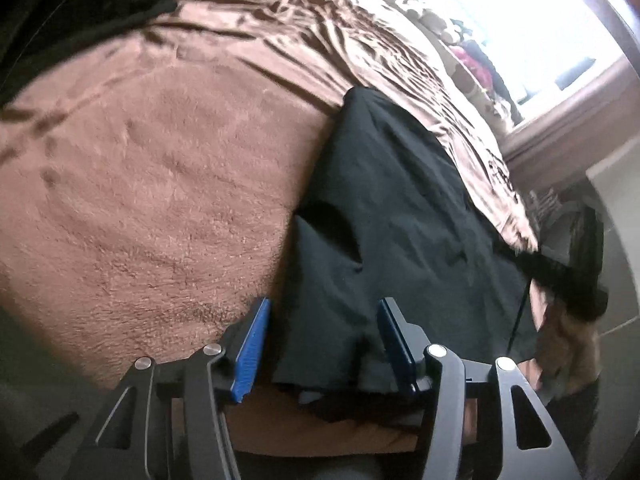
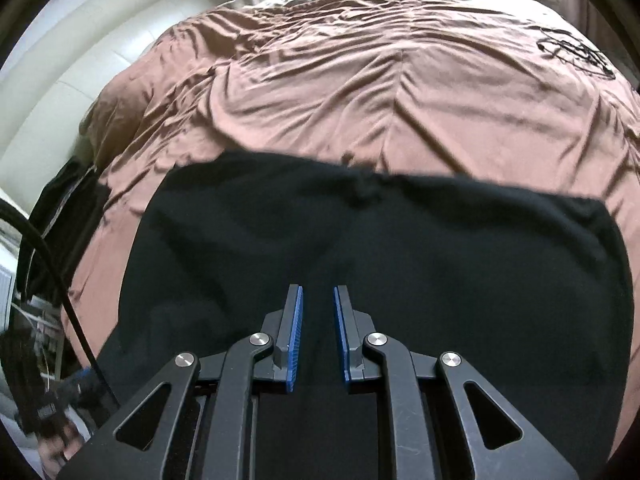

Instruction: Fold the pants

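Note:
Black pants (image 1: pixel 400 200) lie flat on a brown fleece blanket (image 1: pixel 140 180). My left gripper (image 1: pixel 324 302) hovers at their near edge. Its blue pads stand well apart with the cloth's edge between them, and neither pad presses on it. In the right wrist view the pants (image 2: pixel 440 248) spread wide under and ahead of my right gripper (image 2: pixel 318 288). Its pads are almost together, and black cloth fills the narrow gap between them. A blurred dark shape (image 1: pixel 576 280) at the pants' right end is that right gripper.
A creased brown duvet (image 2: pixel 360 80) covers the bed beyond the pants. A white padded headboard (image 2: pixel 80 92) stands at the left, with a black cable (image 2: pixel 52 256) in front of it. A bright window (image 1: pixel 520 20) and more dark clothing (image 1: pixel 80 0) lie at the edges.

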